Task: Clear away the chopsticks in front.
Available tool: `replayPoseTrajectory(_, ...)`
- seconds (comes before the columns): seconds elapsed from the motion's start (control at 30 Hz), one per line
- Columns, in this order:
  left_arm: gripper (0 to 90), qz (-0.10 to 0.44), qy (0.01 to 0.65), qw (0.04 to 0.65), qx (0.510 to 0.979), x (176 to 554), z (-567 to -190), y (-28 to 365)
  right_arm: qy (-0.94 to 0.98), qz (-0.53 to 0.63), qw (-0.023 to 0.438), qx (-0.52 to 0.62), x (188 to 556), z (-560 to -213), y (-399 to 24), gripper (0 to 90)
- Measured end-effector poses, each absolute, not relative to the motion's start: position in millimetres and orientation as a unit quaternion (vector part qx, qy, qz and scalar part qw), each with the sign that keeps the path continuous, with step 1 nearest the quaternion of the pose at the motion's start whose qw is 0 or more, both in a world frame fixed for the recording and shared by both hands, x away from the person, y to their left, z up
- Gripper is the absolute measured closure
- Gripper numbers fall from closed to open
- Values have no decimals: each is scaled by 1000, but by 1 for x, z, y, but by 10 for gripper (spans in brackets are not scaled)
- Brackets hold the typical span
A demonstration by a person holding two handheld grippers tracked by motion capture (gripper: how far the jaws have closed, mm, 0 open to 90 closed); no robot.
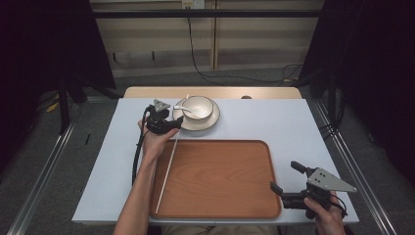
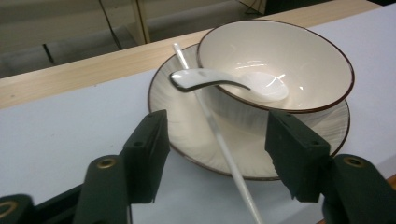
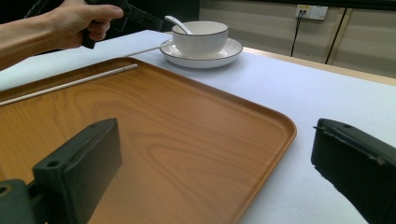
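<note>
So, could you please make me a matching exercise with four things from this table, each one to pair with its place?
Things:
1. spoon
2. bowl
3. white stick
4. right gripper

Places:
A. on the plate
B. beside the tray's right edge, jaws apart
C. inside the bowl, handle over its rim
D. from the plate across the tray's left edge

Pairs: 1-C, 2-A, 3-D, 4-B

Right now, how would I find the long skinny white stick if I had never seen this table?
Start at the big wooden tray in the middle of the white table. Follow its left edge up toward the saucer that holds the bowl and spoon. The white stick runs along that edge onto the saucer, between the jaws of the left claw; it is far longer, thinner and straighter than the curved spoon.
</note>
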State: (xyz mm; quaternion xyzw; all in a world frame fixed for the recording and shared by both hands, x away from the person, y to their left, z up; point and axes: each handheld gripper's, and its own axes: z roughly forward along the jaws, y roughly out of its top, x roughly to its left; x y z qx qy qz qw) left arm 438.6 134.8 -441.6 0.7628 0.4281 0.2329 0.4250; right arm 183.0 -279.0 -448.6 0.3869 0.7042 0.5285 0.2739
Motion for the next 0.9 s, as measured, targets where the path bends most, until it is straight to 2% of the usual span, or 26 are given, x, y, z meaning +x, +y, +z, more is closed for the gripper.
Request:
replayPoseTrajectory(0.17,483,228,428,401,777,446,-445,130,704,530,273,385,183,-449,-279,15)
replayPoseTrajectory(0.3,559,209,431,408,778,452,-449,132,705,530,272,385,183,-449,-279,15)
replayPoseTrajectory(0.4,560,200,437,400,780,456,-452,129,705,529,271,387,183,-449,-279,15)
replayPoseTrajectory(0.77,698,187,448,380,787,468,-461,125,707,529,272,383,183,-449,-280,15)
replayPoseTrajectory(0.83,696,194,448,368,792,469,-461,124,706,530,273,383,183,-449,-280,15)
replayPoseTrajectory(0.9,717,193,462,377,779,472,-462,124,705,532,272,382,183,-449,-281,15)
